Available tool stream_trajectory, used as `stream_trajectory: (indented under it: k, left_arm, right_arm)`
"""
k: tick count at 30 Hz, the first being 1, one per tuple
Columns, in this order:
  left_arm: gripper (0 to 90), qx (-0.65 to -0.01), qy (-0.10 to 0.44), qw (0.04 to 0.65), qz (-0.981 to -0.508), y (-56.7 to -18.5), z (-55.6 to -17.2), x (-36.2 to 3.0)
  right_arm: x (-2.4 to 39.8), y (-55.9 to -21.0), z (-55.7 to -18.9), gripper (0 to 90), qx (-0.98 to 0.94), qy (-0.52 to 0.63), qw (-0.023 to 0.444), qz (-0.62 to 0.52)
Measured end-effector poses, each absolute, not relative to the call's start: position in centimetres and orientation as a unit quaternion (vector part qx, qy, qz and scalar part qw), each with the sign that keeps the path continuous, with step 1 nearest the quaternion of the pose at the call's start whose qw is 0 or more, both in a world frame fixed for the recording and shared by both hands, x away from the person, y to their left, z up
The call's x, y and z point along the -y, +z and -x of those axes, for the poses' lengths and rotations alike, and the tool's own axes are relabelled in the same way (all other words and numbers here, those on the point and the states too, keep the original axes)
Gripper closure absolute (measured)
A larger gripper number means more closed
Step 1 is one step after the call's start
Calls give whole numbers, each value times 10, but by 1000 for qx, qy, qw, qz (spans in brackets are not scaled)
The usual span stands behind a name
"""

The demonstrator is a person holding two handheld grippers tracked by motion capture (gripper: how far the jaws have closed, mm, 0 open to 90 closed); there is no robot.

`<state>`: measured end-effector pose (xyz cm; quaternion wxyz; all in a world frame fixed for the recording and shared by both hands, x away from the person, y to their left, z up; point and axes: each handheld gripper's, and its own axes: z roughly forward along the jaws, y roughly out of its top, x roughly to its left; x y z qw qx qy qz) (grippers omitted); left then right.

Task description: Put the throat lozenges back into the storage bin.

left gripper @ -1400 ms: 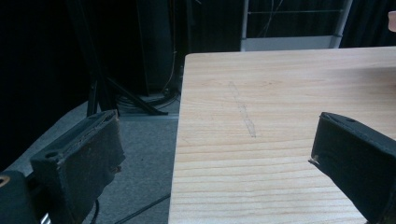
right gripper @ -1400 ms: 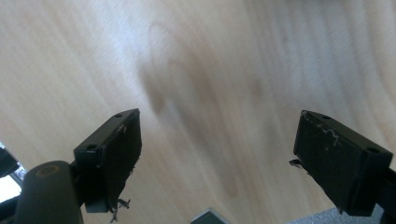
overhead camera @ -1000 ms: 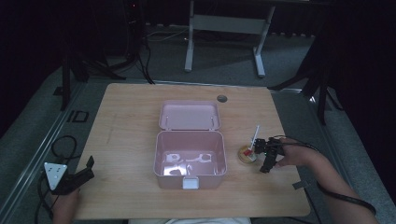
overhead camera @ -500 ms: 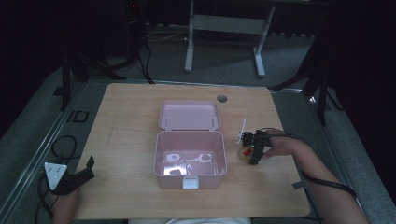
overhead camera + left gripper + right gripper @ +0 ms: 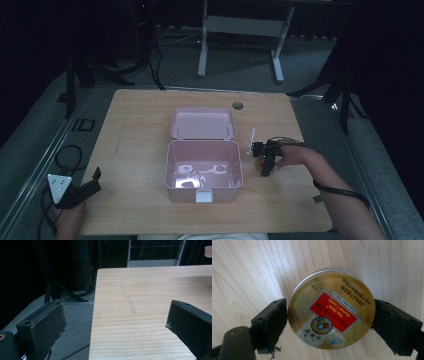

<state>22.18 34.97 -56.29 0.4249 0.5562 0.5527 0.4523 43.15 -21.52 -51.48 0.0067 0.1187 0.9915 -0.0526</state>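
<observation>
Tin held at its rim, beside the open pink box

Tin (image 5: 331, 309) of candy, round and shallow with a gold lid and a red label, sits between the jaws of the right gripper (image 5: 329, 322); both pads press its edge on opposite sides, so the jaws are clamped on it. In the high view it is just right of the pink box (image 5: 202, 170), close above the tabletop (image 5: 135, 135) or resting on it; I cannot tell which. As a judgement, the tin is light and stiff, its metal wall smooth and inclined to slip or swivel between flat pads, so a grip straight across the widest part of the rim, as here, looks soundest.

The box stands open, its lid (image 5: 202, 123) laid back flat behind it. Pale glints show on its floor; whether they are objects or reflections is unclear.

The left gripper (image 5: 80, 189) hangs at the tabletop's near left corner, jaws wide apart and holding nothing.
</observation>
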Motion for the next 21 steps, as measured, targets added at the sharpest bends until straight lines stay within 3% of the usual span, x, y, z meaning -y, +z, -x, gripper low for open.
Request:
stream_trajectory:
  k: [5, 21]
  left_arm:
    - [25, -553, 452, 425, -556, -563, -222, -350]
    - [25, -553, 450, 426, -557, -563, -222, -350]
  right_arm:
    - [213, -520, -433, 193, -992, -65, 5, -108]
    - [216, -502, -423, 198, -996, -68, -4, -60]
